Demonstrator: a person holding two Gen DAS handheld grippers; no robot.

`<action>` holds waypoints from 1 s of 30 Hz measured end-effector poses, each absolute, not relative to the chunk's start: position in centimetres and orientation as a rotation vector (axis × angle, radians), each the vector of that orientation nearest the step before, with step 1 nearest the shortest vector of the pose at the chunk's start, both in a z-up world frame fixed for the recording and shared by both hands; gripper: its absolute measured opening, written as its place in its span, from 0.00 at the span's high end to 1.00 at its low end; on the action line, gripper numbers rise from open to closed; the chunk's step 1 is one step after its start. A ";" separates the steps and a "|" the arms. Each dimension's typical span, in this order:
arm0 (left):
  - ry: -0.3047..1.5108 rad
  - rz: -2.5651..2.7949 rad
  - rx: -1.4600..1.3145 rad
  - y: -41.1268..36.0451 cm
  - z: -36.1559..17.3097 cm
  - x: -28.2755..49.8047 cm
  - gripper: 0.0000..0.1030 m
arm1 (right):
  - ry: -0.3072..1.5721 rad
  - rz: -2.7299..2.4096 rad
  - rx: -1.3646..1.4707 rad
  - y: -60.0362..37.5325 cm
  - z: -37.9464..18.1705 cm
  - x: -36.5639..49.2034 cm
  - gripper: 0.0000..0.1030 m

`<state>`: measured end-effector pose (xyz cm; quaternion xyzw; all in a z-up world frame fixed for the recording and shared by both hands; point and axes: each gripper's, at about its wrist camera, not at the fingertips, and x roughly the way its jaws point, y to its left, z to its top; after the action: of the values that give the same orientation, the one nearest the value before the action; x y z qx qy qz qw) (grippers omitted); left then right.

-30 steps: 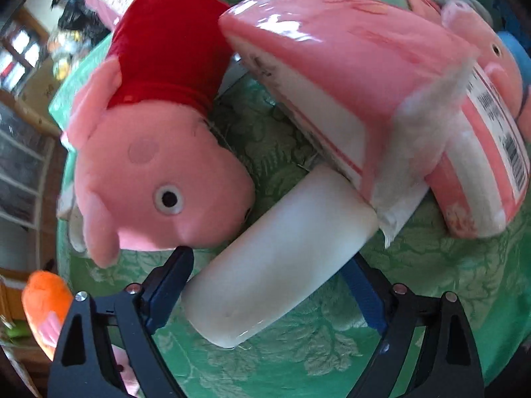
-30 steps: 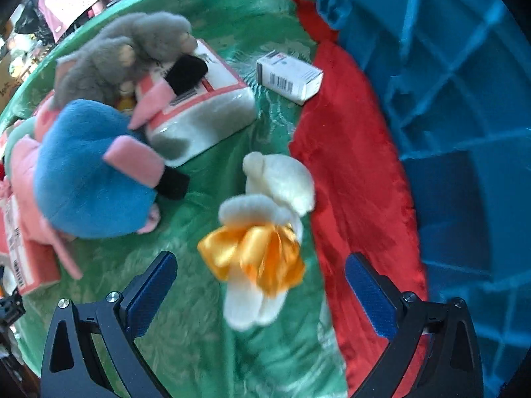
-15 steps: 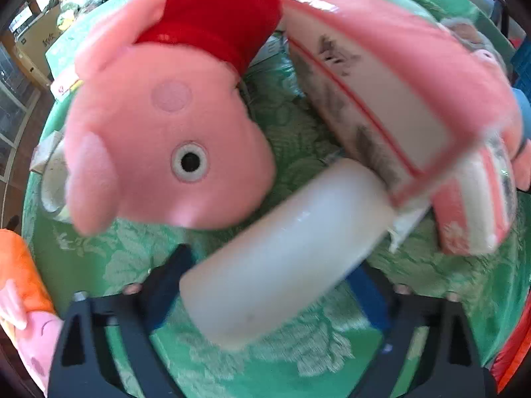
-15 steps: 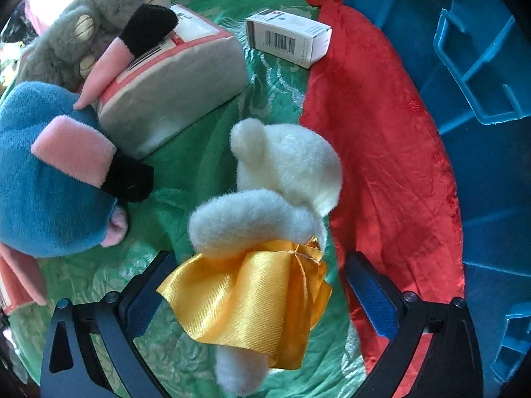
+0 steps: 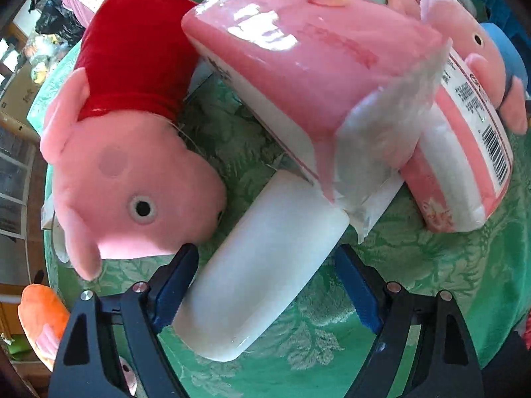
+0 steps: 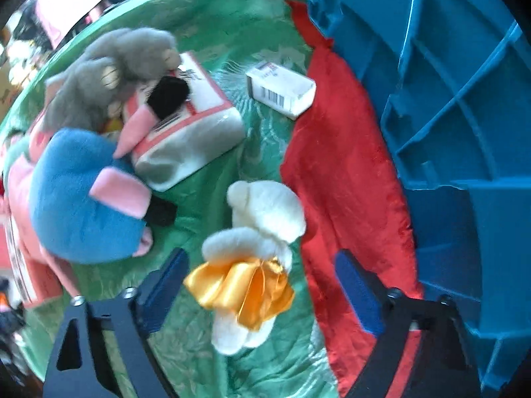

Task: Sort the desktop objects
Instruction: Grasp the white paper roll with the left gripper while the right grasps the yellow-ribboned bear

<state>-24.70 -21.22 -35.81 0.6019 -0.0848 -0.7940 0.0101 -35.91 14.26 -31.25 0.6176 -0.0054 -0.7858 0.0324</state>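
Observation:
In the left wrist view my left gripper (image 5: 265, 285) is open, its blue pads on either side of a white cylinder-like tube (image 5: 262, 265) that lies on the green cloth (image 5: 415, 258). A pink pig plush in a red dress (image 5: 132, 152) lies to its left; a pink tissue pack (image 5: 318, 76) leans over its far end. In the right wrist view my right gripper (image 6: 262, 295) is open around a white plush with a yellow satin bow (image 6: 255, 252).
A second tissue pack (image 5: 464, 165) lies right of the first. In the right wrist view a blue plush (image 6: 79, 199), a grey plush (image 6: 109, 73), a tissue pack (image 6: 189, 132) and a small white box (image 6: 282, 91) lie on the green cloth. A red cloth (image 6: 341, 179) and blue crate (image 6: 448, 116) are right.
The left camera swung towards the pig plush and back; the tube stays between the open fingers. The right gripper dipped close to the white plush, then drew back a little.

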 end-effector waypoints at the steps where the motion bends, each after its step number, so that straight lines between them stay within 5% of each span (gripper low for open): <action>1: -0.238 -2.486 1.874 -21.3 -35.7 -24.6 0.20 | -0.037 -2.398 1.929 14.5 -31.7 -36.2 0.27; 7: -0.178 -2.477 1.843 -21.7 -34.9 -23.7 0.49 | -0.023 -2.356 2.006 14.7 -33.7 -36.0 0.58; 10: -0.086 -2.477 1.813 -22.0 -33.8 -22.6 0.51 | -0.013 -2.362 1.946 14.3 -32.4 -35.0 0.71; 30: 0.104 -2.712 1.359 -22.2 -19.1 -14.6 0.56 | -0.047 -2.435 1.525 9.8 -20.3 -23.5 0.76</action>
<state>-14.65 -22.22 -19.15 0.4472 0.0343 -0.8922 0.0532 -23.55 9.76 -20.34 0.5260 -0.0161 -0.8398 0.1334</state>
